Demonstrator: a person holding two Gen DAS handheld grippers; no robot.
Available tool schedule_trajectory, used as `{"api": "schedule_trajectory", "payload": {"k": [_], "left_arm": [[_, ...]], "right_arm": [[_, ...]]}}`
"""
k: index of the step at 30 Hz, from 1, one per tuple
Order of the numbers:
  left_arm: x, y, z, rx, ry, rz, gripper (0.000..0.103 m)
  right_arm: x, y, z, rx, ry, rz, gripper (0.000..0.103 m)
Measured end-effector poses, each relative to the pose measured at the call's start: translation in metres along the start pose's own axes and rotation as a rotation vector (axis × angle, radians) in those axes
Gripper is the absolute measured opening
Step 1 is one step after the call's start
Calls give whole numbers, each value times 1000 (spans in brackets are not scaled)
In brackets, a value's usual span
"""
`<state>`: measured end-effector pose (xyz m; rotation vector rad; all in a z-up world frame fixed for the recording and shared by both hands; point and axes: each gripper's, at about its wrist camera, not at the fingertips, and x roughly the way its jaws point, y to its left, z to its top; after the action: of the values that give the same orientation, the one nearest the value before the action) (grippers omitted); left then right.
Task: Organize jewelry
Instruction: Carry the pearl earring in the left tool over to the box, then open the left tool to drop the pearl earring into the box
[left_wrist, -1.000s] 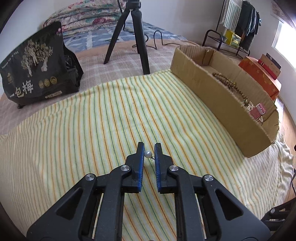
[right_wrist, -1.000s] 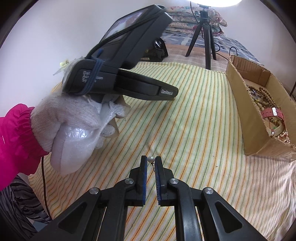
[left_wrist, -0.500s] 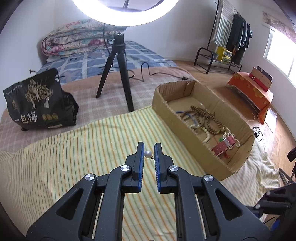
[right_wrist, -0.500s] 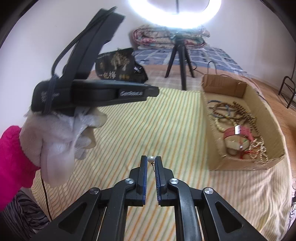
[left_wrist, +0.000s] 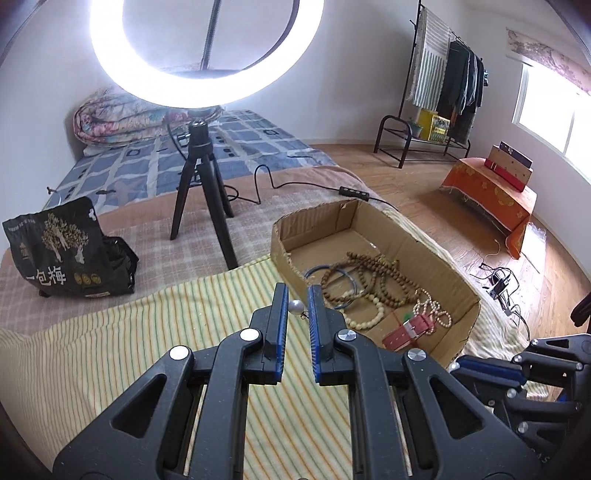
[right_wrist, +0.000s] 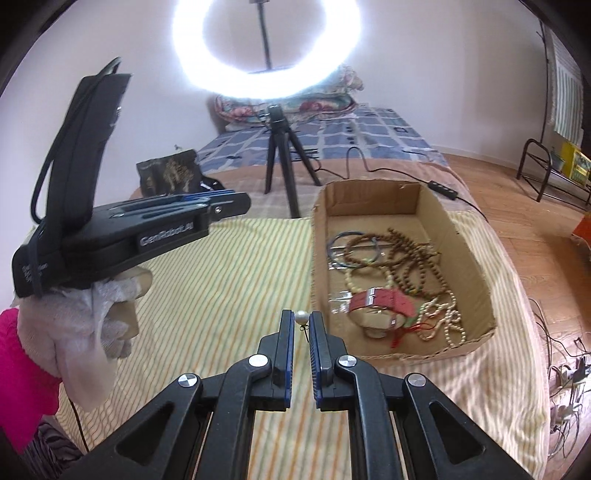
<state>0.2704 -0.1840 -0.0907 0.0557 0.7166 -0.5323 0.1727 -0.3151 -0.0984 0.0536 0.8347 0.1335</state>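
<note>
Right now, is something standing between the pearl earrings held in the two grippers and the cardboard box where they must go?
Only the box's own near wall. The left gripper and the right gripper each pinch a small white pearl earring above the striped yellow cloth. The brown cardboard box is open on top; nothing else visible blocks the way.

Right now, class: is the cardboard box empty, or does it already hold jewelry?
Not empty. The cardboard box holds bead necklaces, a blue bangle and a red strap; its far end is bare.
</note>
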Motion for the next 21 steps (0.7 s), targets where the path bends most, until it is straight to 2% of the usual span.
{"api": "schedule_trajectory", "payload": {"k": [10, 21], "left_arm": [[13, -16, 9, 11, -10, -13, 9], [38, -34, 24, 2, -22, -31, 9]], "right_arm": [[-2, -33, 11, 23, -7, -77, 6], [7, -63, 17, 58, 5, -108, 6]]}}
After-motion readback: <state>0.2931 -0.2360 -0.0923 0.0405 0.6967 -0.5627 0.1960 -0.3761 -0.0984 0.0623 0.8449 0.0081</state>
